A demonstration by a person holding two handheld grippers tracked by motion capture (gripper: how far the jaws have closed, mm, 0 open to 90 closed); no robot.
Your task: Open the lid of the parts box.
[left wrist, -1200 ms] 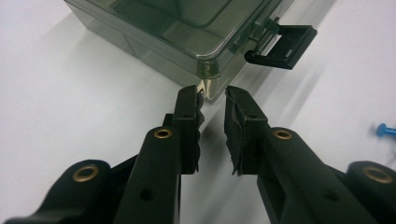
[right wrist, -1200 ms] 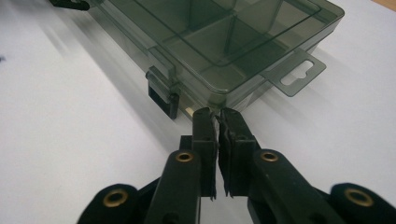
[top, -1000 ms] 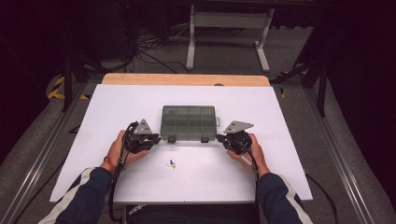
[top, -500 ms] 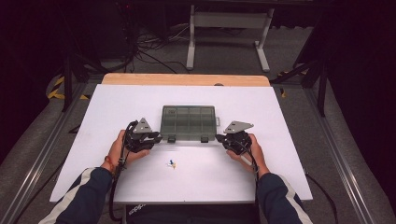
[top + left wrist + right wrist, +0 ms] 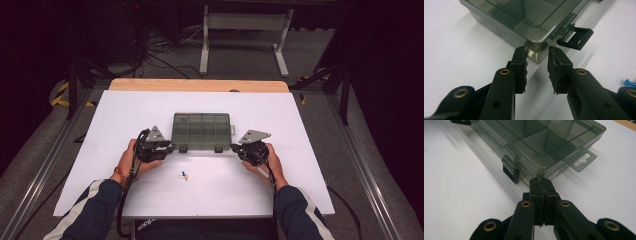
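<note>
White tabletop (image 5: 125, 125) carries everything, and nearest the person, at about 6 o'clock from the box, lies a tiny blue-and-white pin (image 5: 184, 175), alone on the bare surface. Just beyond it the two hands sit level with each other. The left gripper (image 5: 537, 58), at the box's 8 o'clock corner, has its jaws parted; they have just been opening, and the rounded corner of the box stands at the gap between the tips, with no pad pressing on it. An unlatched black clasp (image 5: 576, 38) juts from the front wall at 1 o'clock from those tips. The right gripper (image 5: 540, 185), at the box's 4 o'clock corner, has its jaws clenched flat together with nothing between them, the tips set against the corner. Beyond both lies the smoky translucent plastic compartment box (image 5: 201, 131), lid down, near the table's middle. A clear hang tab (image 5: 580, 160) sticks out from its side.
</note>
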